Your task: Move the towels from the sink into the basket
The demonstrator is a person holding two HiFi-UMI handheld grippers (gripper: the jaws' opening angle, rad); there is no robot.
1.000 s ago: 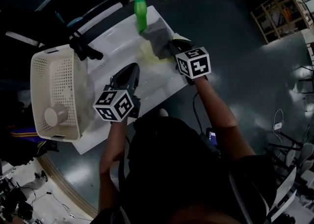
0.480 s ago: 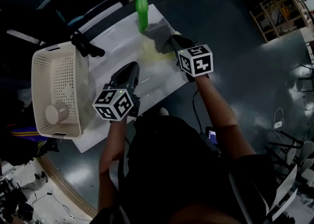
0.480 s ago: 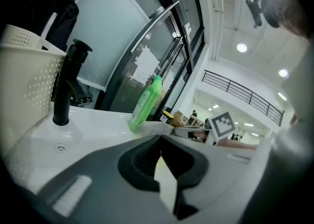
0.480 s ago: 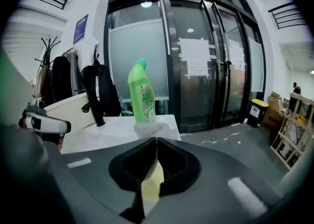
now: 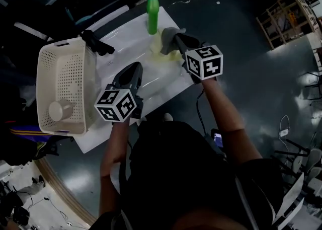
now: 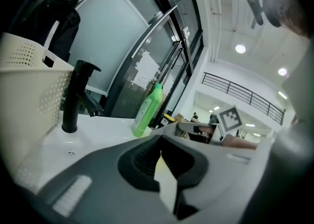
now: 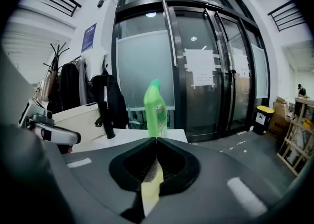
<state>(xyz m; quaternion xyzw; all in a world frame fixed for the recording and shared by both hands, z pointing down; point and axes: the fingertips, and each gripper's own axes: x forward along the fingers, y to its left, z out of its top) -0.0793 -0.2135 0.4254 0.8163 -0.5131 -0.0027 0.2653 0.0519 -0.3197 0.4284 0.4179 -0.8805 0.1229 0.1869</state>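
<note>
While pinching a towel (image 7: 151, 188) in the right tongs (image 7: 156, 144), left tongs (image 6: 160, 144) shut empty, lift from sink (image 5: 126, 43), carry to basket (image 5: 43, 73).

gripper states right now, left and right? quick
Left hand-held gripper: closed, nothing held.
Right hand-held gripper: closed on a towel.

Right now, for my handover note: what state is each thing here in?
Right hand-held gripper: shut on grey towel, above sink.
Left hand-held gripper: shut, empty.
Yellow towel: lying in sink.
Bottle: upright.
Basket: upright, no towel inside.
</note>
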